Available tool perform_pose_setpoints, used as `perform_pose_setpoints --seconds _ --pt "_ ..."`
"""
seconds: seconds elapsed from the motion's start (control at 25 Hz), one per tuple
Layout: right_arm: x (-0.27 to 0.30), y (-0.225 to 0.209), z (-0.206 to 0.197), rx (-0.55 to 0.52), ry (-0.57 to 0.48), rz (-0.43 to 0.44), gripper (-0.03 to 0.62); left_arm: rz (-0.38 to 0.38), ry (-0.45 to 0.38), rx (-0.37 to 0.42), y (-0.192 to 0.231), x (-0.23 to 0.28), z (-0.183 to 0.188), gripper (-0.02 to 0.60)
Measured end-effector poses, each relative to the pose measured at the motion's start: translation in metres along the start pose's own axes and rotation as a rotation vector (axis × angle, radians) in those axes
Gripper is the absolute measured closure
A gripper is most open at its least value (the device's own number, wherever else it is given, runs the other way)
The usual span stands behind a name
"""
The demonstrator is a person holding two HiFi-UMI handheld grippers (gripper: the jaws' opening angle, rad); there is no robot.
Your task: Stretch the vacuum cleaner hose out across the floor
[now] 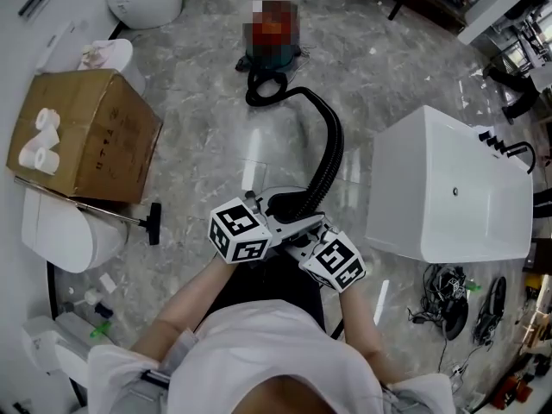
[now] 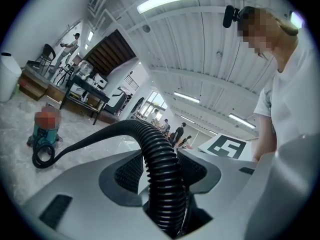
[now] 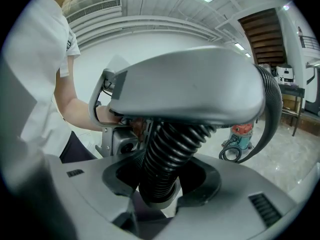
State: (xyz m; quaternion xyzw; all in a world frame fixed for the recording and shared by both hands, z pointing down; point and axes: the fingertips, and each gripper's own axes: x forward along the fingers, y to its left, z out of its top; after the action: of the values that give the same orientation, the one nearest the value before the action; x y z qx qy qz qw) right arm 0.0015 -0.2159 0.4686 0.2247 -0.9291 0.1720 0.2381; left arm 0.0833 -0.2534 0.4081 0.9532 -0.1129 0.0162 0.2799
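The vacuum cleaner (image 1: pixel 272 37) stands on the marble floor far ahead. Its black ribbed hose (image 1: pixel 330 145) loops beside it, then curves back to the two grippers, held close together in front of the person. My left gripper (image 1: pixel 289 207) is shut on the hose (image 2: pixel 161 164) near its end, pointing level. The canister (image 2: pixel 45 130) shows small at the left in that gripper's view. My right gripper (image 1: pixel 306 235) is also shut on the hose (image 3: pixel 167 156), just behind the left gripper's grey body (image 3: pixel 190 86) and angled downward. The canister (image 3: pixel 241 134) shows beyond it.
A cardboard box (image 1: pixel 90 136) with paper rolls lies to the left. A metal wand with a floor nozzle (image 1: pixel 116 216) and a white toilet (image 1: pixel 65 235) sit near it. A white tub (image 1: pixel 448 188) stands at the right, with cables and shoes (image 1: pixel 448 304) below it.
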Motion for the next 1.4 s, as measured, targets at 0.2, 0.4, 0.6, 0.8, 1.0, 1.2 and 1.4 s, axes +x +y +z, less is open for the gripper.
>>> perform_pose_setpoints --seconds 0.2,0.4,0.6,0.8,1.0,1.2,1.4 --pt "-0.003 0.038 -0.01 0.013 0.006 -0.004 0.399 -0.012 0.013 0.0 -0.029 -0.019 -0.02 0.365" --pt "-0.008 0.062 -0.021 0.023 0.016 -0.009 0.399 -0.03 0.014 -0.01 -0.05 -0.029 -0.034 0.365" --pt "-0.019 0.08 -0.033 0.028 0.011 -0.012 0.399 -0.049 0.021 0.0 -0.073 -0.029 -0.048 0.367" --pt "-0.036 0.1 -0.051 0.039 0.009 -0.019 0.399 -0.065 0.033 -0.004 -0.101 -0.026 -0.067 0.365" --pt "-0.063 0.136 -0.076 0.048 0.012 -0.021 0.399 -0.075 0.043 -0.007 -0.145 -0.023 -0.095 0.367" --pt "-0.088 0.181 -0.106 0.045 0.027 -0.013 0.399 -0.068 0.047 -0.01 -0.194 -0.027 -0.129 0.367" --pt "-0.106 0.225 -0.129 0.041 0.034 0.008 0.398 -0.049 0.049 0.0 -0.237 -0.036 -0.158 0.367"
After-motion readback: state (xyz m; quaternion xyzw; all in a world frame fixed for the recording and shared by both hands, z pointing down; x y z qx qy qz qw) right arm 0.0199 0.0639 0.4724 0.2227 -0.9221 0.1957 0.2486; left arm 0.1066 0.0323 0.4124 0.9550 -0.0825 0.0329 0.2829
